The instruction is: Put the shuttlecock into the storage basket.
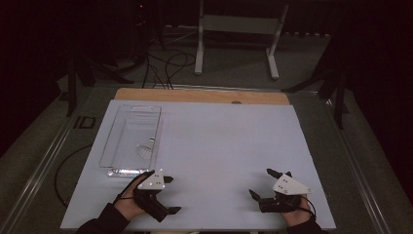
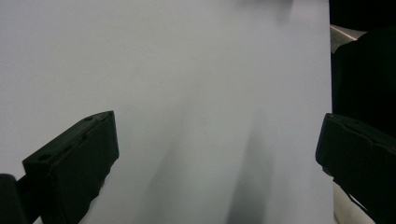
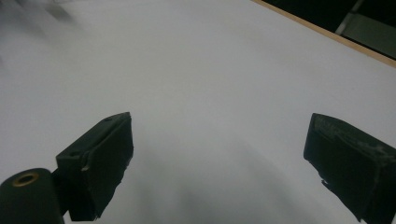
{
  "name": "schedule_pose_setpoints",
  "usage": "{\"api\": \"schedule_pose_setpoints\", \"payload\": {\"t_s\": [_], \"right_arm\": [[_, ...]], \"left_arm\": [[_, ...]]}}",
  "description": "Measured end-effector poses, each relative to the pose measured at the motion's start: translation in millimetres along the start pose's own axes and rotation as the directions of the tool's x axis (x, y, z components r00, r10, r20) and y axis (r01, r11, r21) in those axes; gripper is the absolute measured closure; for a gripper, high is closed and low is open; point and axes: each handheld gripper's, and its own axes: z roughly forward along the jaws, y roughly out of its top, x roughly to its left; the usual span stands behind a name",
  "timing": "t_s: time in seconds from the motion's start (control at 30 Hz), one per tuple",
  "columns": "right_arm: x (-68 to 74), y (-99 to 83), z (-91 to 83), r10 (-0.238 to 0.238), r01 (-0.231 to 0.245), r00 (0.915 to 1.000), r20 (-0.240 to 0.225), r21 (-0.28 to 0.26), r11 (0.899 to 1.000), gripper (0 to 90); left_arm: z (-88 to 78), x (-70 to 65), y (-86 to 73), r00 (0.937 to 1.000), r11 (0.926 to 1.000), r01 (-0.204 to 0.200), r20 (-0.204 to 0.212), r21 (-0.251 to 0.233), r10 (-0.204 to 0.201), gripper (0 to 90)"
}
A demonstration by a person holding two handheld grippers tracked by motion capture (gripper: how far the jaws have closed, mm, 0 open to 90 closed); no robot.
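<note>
Shuttlecock (image 1: 144,150) in clear tray (image 1: 113,141), just beyond released left tongs (image 1: 171,194), well apart from released right tongs (image 1: 262,183).

The white table (image 1: 219,141) is bare from centre out to 3 o'clock — open passage there. At 9 to 10 o'clock a clear tray (image 1: 130,141) stands in the way, a small white shuttlecock (image 1: 144,149) inside it — just ahead of the left gripper (image 1: 171,194).

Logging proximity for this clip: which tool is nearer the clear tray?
Left. The left tool sits just below the clear tray; the right tool is across the table.
</note>
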Motion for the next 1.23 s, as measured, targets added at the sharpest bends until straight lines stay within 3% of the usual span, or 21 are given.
{"api": "schedule_pose_setpoints", "payload": {"t_s": [0.07,0.5,1.23], "right_arm": [[-0.2,-0.4,0.7,0.000,0.000,1.0000,-0.003,0.000,1.000,8.5],[0.3,-1.2,2.4,0.009,-0.008,0.9999,-0.015,0.007,1.000,8.5],[-1.2,-2.5,3.9,0.019,-0.019,0.9997,-0.018,0.011,1.000,8.5]], "left_arm": [[2.4,-0.1,-3.1,0.9999,0.9999,-0.003,-0.015,0.014,0.003,0.0],[14.4,-0.5,-10.1,0.9996,0.9936,0.028,0.001,0.110,-0.029,0.0],[10.8,0.6,-7.3,0.9984,0.9968,0.055,0.008,0.058,-0.056,0.0]]}}
